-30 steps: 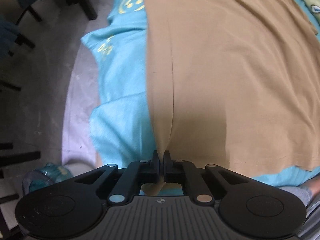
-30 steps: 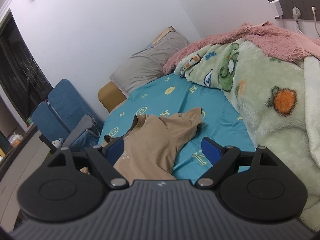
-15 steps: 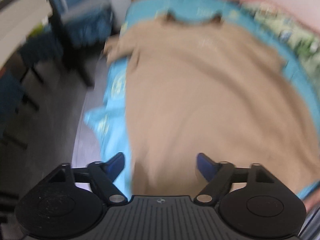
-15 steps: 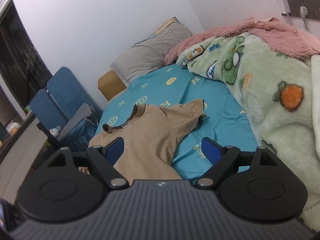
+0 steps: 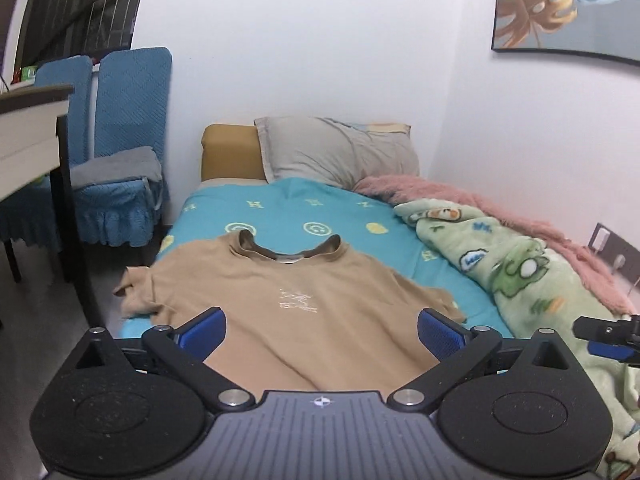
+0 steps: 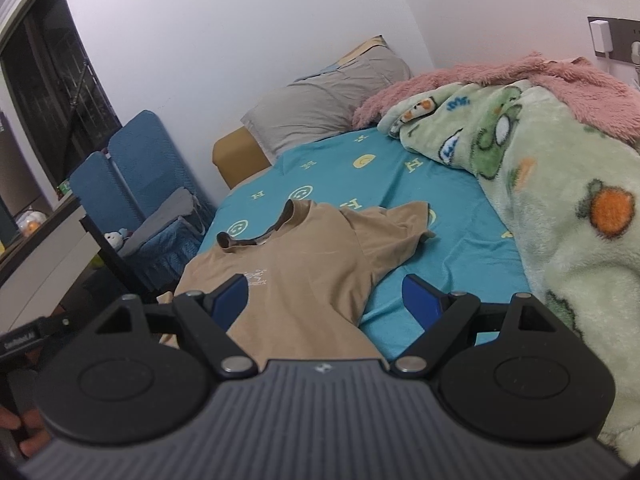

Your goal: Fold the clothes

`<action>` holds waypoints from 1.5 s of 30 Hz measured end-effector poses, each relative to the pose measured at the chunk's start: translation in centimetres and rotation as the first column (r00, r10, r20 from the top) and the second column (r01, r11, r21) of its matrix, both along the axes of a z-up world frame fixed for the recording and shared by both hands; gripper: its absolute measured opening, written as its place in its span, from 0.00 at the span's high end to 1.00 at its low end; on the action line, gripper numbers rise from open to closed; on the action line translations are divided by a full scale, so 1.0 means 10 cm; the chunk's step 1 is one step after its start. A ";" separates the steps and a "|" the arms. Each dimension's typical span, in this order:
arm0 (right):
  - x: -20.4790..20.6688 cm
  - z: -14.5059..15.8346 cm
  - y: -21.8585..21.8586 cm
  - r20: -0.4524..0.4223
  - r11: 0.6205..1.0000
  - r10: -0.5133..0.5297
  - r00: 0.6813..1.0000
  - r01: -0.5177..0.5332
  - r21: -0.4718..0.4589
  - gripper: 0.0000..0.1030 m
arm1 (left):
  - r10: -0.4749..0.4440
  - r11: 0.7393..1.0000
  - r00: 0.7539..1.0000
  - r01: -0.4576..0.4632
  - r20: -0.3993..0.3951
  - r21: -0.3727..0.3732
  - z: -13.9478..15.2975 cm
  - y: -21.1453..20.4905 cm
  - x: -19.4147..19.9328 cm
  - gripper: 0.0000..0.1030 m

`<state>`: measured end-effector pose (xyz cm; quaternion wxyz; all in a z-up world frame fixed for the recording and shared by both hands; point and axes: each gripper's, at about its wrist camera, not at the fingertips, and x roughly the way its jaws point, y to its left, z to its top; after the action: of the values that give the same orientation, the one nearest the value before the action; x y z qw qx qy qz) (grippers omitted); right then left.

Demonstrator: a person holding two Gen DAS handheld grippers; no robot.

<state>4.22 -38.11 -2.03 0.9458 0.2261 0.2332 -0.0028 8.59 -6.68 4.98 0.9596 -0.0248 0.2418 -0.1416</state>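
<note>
A tan T-shirt (image 5: 296, 304) lies spread flat, front up, on the bed's teal sheet (image 5: 288, 208), collar toward the pillow. Its left sleeve droops over the bed's left edge. My left gripper (image 5: 320, 330) hovers open above the shirt's lower half, nothing between its blue pads. The right wrist view shows the same T-shirt (image 6: 304, 272) from the right side, and my right gripper (image 6: 326, 300) is open above its hem-side right edge, empty. The right gripper's tip (image 5: 608, 336) shows at the far right of the left wrist view.
A green cartoon blanket (image 6: 560, 208) and a pink fluffy one (image 6: 520, 76) are piled along the bed's right side. A grey pillow (image 5: 336, 152) lies at the head. Blue chairs (image 5: 116, 152) and a desk (image 5: 36, 136) stand left of the bed.
My left gripper let go of the shirt's hem, opened and rose to look along the bed. The right gripper stayed open and shifted slightly nearer the shirt.
</note>
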 end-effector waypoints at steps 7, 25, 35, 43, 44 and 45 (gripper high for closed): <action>0.04 0.00 0.15 0.018 1.000 0.000 1.000 0.000 -0.016 0.17 | 0.022 0.996 1.000 -0.022 0.004 0.082 -0.45 0.07 -0.08 0.00; 1.63 -1.48 -1.21 -0.190 0.571 -0.281 0.941 0.323 0.755 0.16 | 0.052 0.984 0.994 -0.036 -0.092 0.172 -1.12 0.14 0.15 0.00; 2.35 -2.21 -1.15 -0.146 0.612 -0.248 0.958 0.272 0.743 0.19 | 0.100 0.984 0.986 -0.078 -0.134 0.160 -1.32 0.14 0.48 0.00; 2.82 -2.24 -1.03 -0.090 0.667 -0.297 0.951 0.274 0.693 0.35 | 0.107 0.991 0.972 -0.087 -0.208 0.102 -1.49 0.23 0.74 0.00; 2.87 -2.25 -1.03 -0.095 0.675 -0.303 0.948 0.284 0.681 0.39 | 0.109 0.990 0.971 -0.088 -0.213 0.107 -1.51 0.23 0.76 0.00; 2.92 -2.25 -1.02 -0.100 0.681 -0.309 0.946 0.294 0.670 0.45 | 0.109 0.990 0.970 -0.087 -0.217 0.111 -1.53 0.23 0.78 0.00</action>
<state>33.46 -48.35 -24.51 0.7868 0.5897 0.1679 -0.0706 16.41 -4.39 -10.29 0.9324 -0.0042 0.3529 -0.0780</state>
